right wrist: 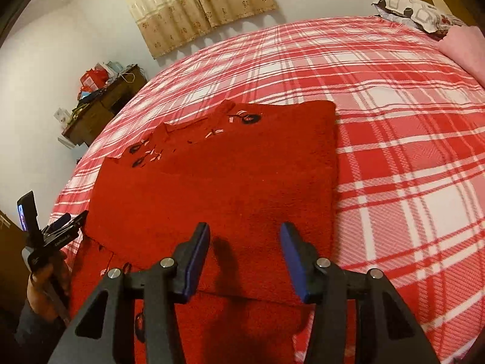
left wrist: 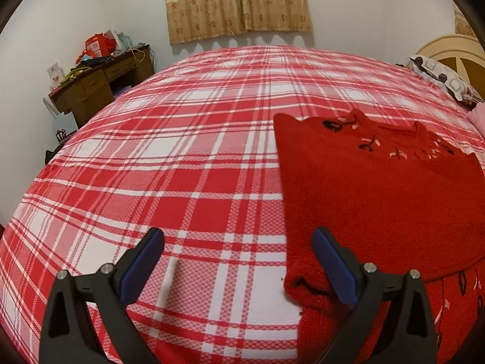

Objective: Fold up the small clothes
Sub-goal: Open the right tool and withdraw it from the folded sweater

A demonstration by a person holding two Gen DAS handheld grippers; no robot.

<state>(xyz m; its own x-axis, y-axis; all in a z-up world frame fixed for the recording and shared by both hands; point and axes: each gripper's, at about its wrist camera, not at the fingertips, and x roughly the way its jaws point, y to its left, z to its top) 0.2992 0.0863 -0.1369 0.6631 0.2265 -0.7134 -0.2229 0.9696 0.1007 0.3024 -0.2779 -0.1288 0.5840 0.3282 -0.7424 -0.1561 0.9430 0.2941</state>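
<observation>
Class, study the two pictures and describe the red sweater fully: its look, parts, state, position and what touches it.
The sweater is red, of fuzzy knit, with black and pale embroidered motifs near the collar. It lies flat on the plaid bed, sides folded in to make a rough rectangle, collar at the far end. Its near part, with more motifs, lies beneath the fold. The open right claw hovers above it; the open left claw is at its left edge, contact unclear.

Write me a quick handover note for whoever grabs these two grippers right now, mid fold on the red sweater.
Left gripper: open, empty, at the sweater's left edge.
Right gripper: open, empty, above the sweater's near part.
The sweater lies on the plaid bed, collar at the far end, sides apparently folded in; a part with embroidery sticks out at the near edge.
Left: probably fold the near part up, then square it off.
</observation>
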